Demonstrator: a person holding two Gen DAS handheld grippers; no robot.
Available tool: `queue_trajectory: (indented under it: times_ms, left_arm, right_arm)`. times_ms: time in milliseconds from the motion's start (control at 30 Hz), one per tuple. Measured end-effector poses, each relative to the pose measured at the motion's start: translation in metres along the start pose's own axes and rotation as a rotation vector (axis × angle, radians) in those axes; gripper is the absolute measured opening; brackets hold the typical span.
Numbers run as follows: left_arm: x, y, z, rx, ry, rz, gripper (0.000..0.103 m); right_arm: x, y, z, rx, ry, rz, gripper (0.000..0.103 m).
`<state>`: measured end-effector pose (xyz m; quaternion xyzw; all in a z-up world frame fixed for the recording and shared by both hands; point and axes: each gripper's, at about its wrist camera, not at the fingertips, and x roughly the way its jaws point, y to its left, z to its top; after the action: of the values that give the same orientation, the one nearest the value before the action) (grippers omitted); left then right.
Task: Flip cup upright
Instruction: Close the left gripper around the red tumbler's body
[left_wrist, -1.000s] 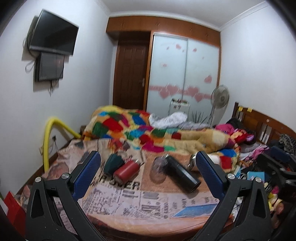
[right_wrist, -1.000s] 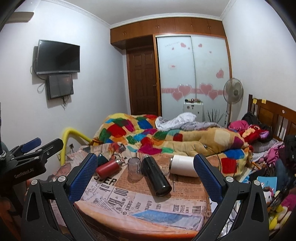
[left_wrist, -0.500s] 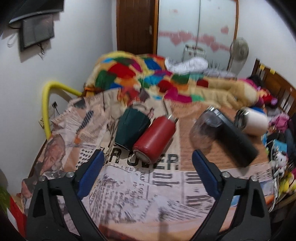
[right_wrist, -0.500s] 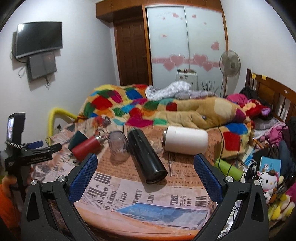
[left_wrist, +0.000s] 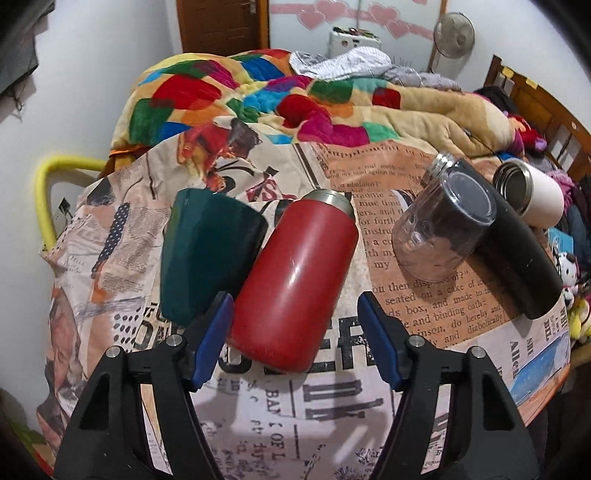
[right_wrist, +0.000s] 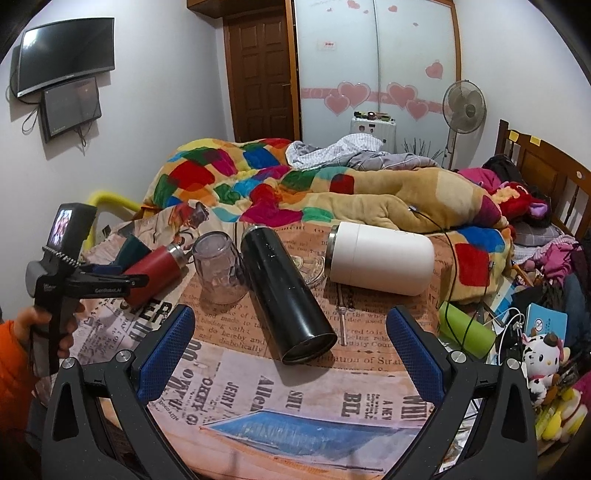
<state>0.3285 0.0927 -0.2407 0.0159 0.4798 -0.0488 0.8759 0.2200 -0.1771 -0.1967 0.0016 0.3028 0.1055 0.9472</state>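
on the desk (left_wrist: 436, 332), which is covered with a newspaper-print cloth (right_wrist: 258, 387), five vessels lie in a loose row. farthest left is a dark green cup (left_wrist: 207, 258) on its side, touching the red bottle (left_wrist: 295, 284) beside it. the red bottle also lies on its side, steel neck pointing away from the left wrist camera, its base nearest the lens. the left gripper (left_wrist: 295, 339) sits low over that base with its blue pads (left_wrist: 212, 339) spread wide; the left pad is just beside the bottle's lower edge, the right pad stands apart from it, and nothing is held. next comes a clear glass cup (left_wrist: 443, 229), mouth down on the cloth and leaning against a long black flask (left_wrist: 517, 258) lying on its side. beyond the flask a white tumbler (right_wrist: 384, 258) lies on its side near the patchwork blanket (right_wrist: 258, 184). the right gripper (right_wrist: 290, 347) hovers before the black flask's near end, jaws wide apart and holding nothing.
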Motion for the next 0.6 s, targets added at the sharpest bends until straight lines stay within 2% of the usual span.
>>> queue_trajectory:
  times_ms: [167,333,467,600]
  left_arm:
    - [0.008,-0.007,0.007,0.007,0.048,-0.081,0.069]
    - [0.025,-0.016,0.012,0.039,0.086,-0.052,0.069]
    - [0.047,-0.017,0.013,0.02,0.142,-0.098,0.069]
    - [0.056,-0.024,0.017,0.016,0.129,-0.081,0.069]
  right_arm:
    - [0.006,0.0,0.0,0.001,0.006,0.0,0.103]
    - [0.008,-0.002,-0.001,0.008,0.013,0.003,0.103]
    - [0.01,-0.002,-0.003,0.01,0.02,0.008,0.103]
    - [0.011,-0.002,-0.004,0.004,0.027,-0.001,0.103]
